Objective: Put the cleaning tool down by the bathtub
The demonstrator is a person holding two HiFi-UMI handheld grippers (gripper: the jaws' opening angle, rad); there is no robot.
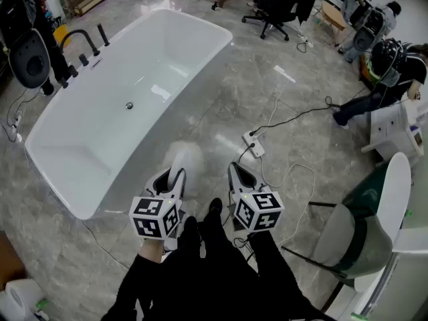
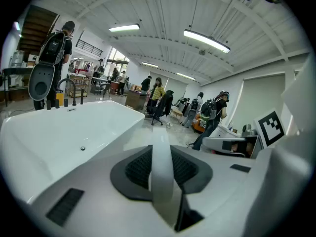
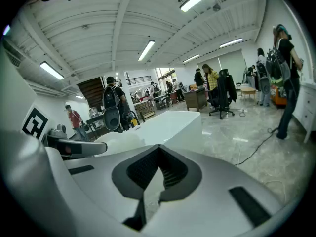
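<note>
A long white bathtub (image 1: 87, 146) stands on the grey marble floor to my left front. My left gripper (image 1: 176, 174) hangs just off the tub's near right side, shut on the cleaning tool (image 1: 186, 154), whose pale rounded head shows blurred beyond the jaws. In the left gripper view the tool's white handle (image 2: 161, 174) runs straight between the jaws, with the bathtub (image 2: 59, 132) behind it. My right gripper (image 1: 235, 170) is beside the left one, shut and holding nothing. In the right gripper view the jaw tips (image 3: 158, 149) meet, and the tool's white head (image 3: 121, 141) shows at left before the bathtub (image 3: 173, 125).
A black faucet set (image 1: 83, 42) stands at the tub's far left rim. A white power strip (image 1: 254, 144) with cables lies on the floor ahead of the right gripper. A white chair (image 1: 374, 226) stands at right. People (image 1: 394, 65) and an office chair (image 1: 274, 9) are farther off.
</note>
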